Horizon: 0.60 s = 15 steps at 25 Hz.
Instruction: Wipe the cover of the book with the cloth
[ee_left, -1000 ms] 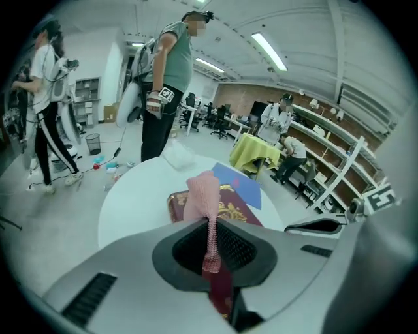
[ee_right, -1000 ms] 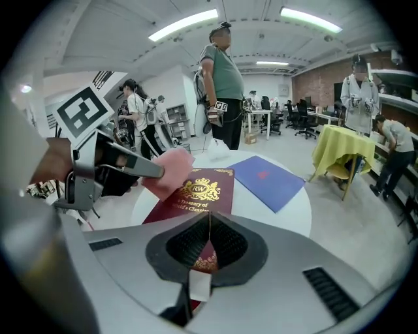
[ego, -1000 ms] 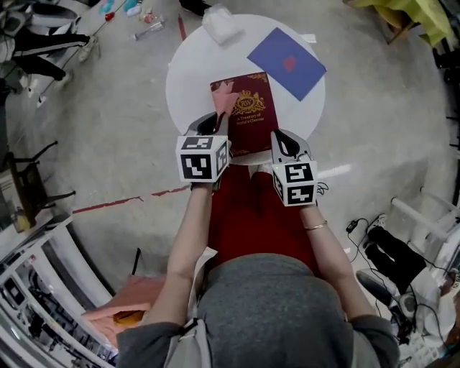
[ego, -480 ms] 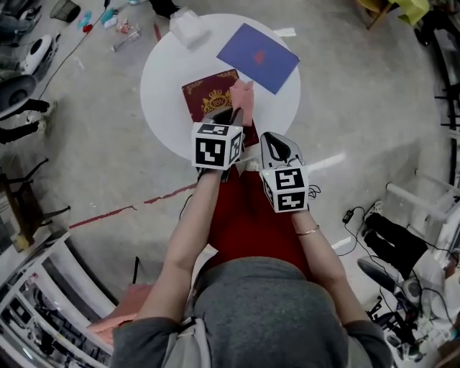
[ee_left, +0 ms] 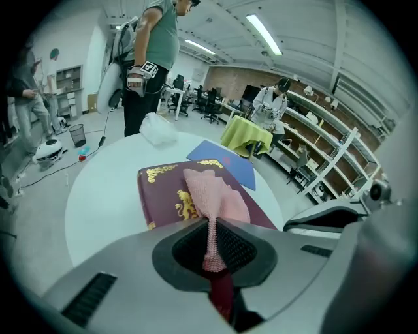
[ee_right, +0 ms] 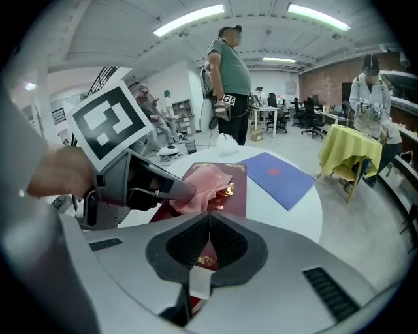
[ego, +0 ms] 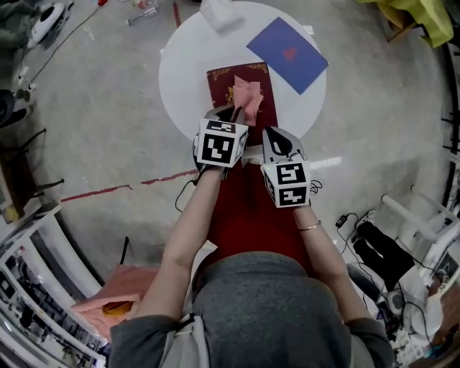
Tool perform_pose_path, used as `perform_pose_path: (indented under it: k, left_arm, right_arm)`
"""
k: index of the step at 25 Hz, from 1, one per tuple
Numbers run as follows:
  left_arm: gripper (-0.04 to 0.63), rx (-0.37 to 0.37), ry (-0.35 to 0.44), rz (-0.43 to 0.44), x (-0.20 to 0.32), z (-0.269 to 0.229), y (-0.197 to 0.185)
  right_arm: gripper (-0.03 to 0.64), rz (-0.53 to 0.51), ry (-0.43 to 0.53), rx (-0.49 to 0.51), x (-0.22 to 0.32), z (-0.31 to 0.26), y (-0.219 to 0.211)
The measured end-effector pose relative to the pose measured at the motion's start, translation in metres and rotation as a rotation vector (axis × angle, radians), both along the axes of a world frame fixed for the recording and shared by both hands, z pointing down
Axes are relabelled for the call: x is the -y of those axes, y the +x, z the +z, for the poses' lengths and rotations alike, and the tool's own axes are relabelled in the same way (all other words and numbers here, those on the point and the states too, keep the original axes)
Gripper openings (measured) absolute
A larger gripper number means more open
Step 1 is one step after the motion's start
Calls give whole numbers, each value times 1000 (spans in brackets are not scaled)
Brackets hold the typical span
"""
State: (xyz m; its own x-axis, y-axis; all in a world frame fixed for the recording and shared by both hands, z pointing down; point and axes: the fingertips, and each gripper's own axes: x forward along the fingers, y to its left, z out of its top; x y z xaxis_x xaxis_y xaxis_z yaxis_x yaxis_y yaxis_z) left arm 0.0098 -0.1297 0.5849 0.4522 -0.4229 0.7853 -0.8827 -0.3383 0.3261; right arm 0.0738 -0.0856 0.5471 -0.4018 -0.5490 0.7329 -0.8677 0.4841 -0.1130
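Observation:
A maroon book [ego: 224, 80] with gold print lies flat on the round white table [ego: 187, 79]. A pink cloth [ego: 249, 96] is spread on the cover's right half. My left gripper [ego: 231, 115] is shut on the cloth's near end, and the left gripper view shows the cloth [ee_left: 215, 196] pinched between the pads and fanned out over the book [ee_left: 160, 196]. My right gripper [ego: 279, 138] is at the book's near right corner, jaws shut with nothing seen between them. In the right gripper view the left gripper [ee_right: 140, 186] presses the cloth [ee_right: 202, 186] onto the book [ee_right: 225, 202].
A blue sheet [ego: 287, 52] lies on the table's far right. A crumpled white bag [ego: 219, 13] sits at the far edge. Other people [ee_left: 153, 59] stand beyond the table, with a yellow-covered table [ee_right: 349, 147] to the right. Cables and gear lie on the floor around.
The left gripper has carried the cloth from the cover's far left across to its right half. The right gripper has stayed by the book's near right corner.

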Motion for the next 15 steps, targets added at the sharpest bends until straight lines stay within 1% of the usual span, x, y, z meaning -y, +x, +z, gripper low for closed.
perform_pose_path:
  k: [4,8,15]
  left_arm:
    - [32,8,-8,-51,-6,1,-29]
    - [32,14,-17,-109,-13,3,-55]
    - [32,44,-26,-196,-30,5,-86]
  right_arm:
    - [29,-56,0,-4,5,2,-22]
    - [29,-91,-2,-5,8,3,-36]
    - [29,-132,1,-2,7,3,-46]
